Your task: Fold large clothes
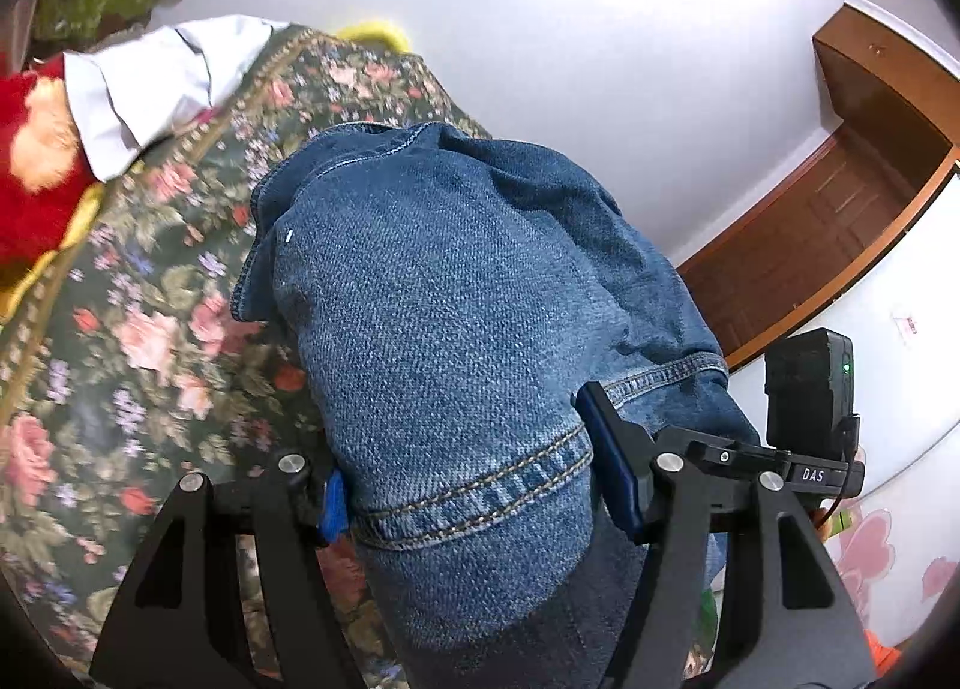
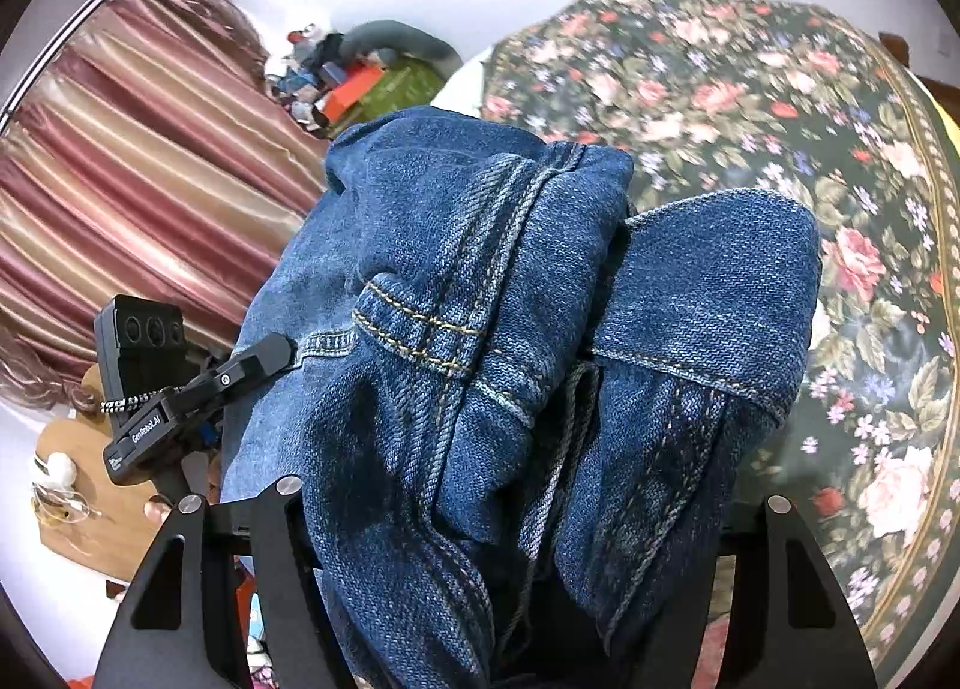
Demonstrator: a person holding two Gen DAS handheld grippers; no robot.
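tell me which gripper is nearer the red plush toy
Left. The left gripper, clamped on the jeans, has the red plush toy just off to its side on the floral cover. The right gripper view shows no toy.

A bed (image 1: 150,293) under a dark floral cover (image 2: 750,107) carries everything. Beyond the left jaws, up and to their left, a white folded garment (image 1: 150,83) lies on the cover, with a red and cream plush toy (image 1: 36,173) touching its edge. The denim jeans (image 1: 450,281) trail onto the cover ahead of both jaws
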